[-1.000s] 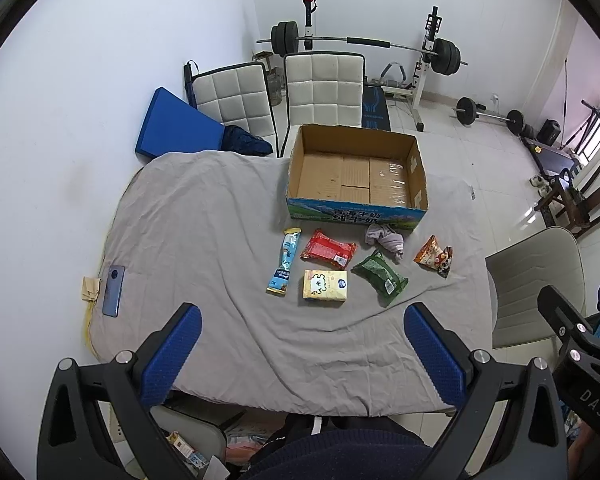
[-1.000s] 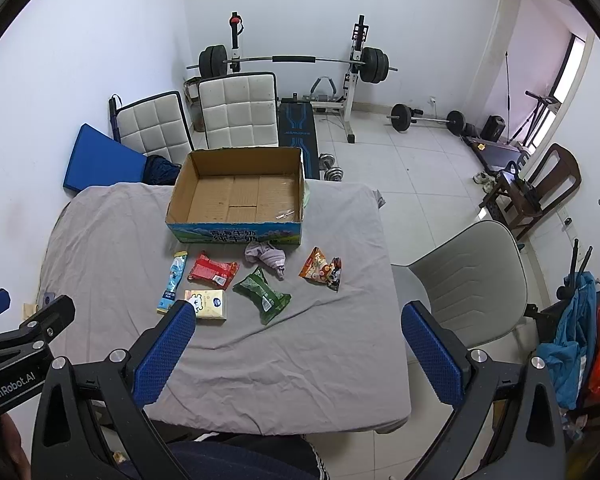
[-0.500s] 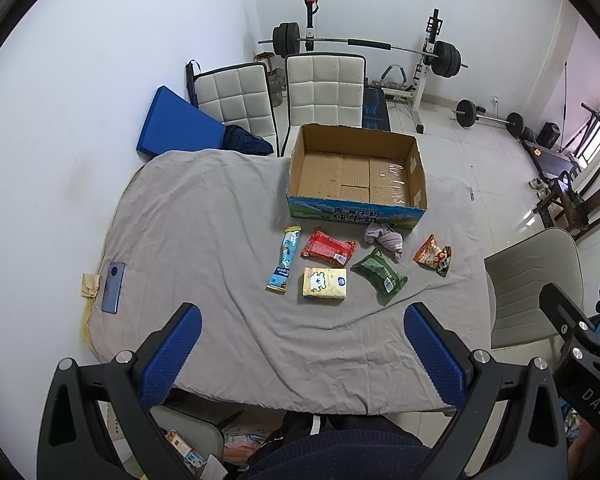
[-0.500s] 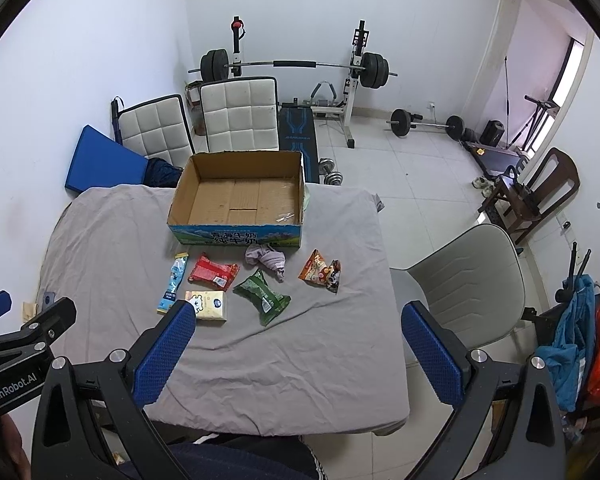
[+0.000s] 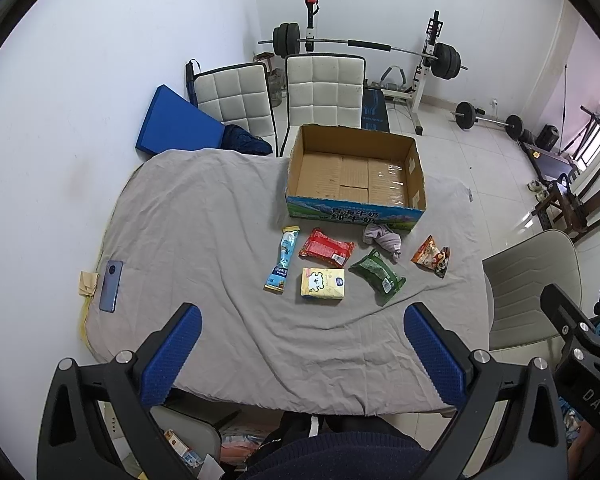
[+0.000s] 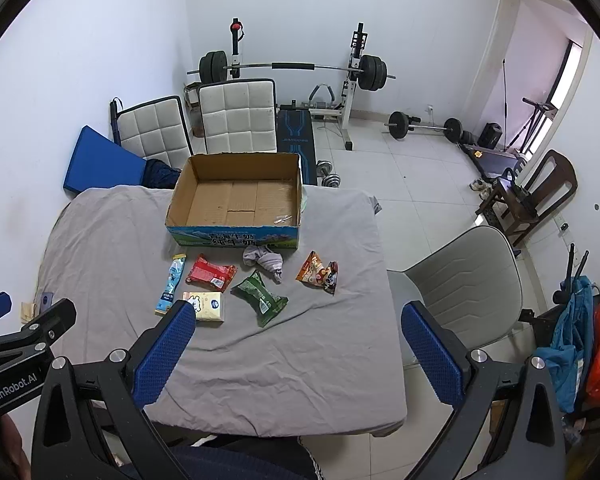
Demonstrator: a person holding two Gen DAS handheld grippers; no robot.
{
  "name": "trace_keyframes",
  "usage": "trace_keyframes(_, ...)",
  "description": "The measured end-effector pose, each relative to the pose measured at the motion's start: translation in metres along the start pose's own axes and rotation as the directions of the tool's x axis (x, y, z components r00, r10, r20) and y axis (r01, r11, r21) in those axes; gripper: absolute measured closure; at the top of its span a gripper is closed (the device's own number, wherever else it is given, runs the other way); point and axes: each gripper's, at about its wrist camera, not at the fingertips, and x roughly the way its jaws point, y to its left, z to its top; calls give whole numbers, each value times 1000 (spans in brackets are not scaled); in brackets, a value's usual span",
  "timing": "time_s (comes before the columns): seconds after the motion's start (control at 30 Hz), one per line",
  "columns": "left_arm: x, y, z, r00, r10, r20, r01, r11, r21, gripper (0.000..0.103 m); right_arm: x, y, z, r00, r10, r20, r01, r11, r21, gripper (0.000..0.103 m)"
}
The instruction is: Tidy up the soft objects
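Observation:
An open cardboard box (image 5: pixel 356 172) (image 6: pixel 236 200) stands at the far side of a grey-covered table (image 5: pixel 204 224) (image 6: pixel 112 236). In front of it lie a light-blue stick packet (image 5: pixel 283 259), a red packet (image 5: pixel 326 247), a yellow tissue pack (image 5: pixel 323 283), a green packet (image 5: pixel 377 271), a crumpled grey sock (image 5: pixel 383 239) and an orange snack bag (image 5: pixel 431 255). My left gripper (image 5: pixel 303 348) and right gripper (image 6: pixel 296 344) are open and empty, held high above the table's near edge, well short of the items.
A blue phone (image 5: pixel 109 286) lies at the table's left edge. Two white chairs (image 5: pixel 324 88) stand behind the table and a beige chair (image 6: pixel 468 280) to its right. Weight bench and barbells (image 6: pixel 300 68) are at the back.
Both grippers have drifted slightly; the view of the table shifts a little. Nothing on the table has moved.

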Motion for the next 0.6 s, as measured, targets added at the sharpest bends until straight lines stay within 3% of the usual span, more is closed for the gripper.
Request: trace_keyframes(0.6, 1, -6, 1, 1000, 2, 9, -2, 1000, -6, 0, -5, 0, 4, 1000, 9, 8, -9, 1000, -3, 0)
